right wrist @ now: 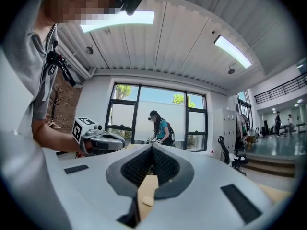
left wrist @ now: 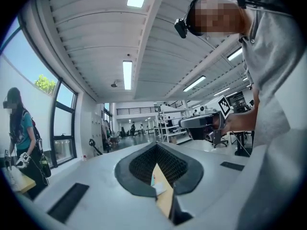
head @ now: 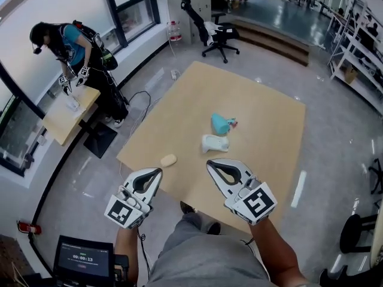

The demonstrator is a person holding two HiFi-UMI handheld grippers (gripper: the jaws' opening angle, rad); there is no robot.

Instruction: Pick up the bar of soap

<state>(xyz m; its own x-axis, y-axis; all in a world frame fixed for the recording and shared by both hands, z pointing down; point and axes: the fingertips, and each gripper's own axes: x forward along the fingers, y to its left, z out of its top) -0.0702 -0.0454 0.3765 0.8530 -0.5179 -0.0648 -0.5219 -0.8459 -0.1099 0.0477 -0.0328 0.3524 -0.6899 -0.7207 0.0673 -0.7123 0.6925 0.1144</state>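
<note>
We're holding the left gripper and right gripper level, fingers pressed together on nothing, clear of the table; the bar of soap lies there, nearest the left.

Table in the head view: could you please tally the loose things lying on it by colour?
Teal: 1, the teal item
White: 1, the white item
Cream: 1, the bar of soap
Total: 3
</note>
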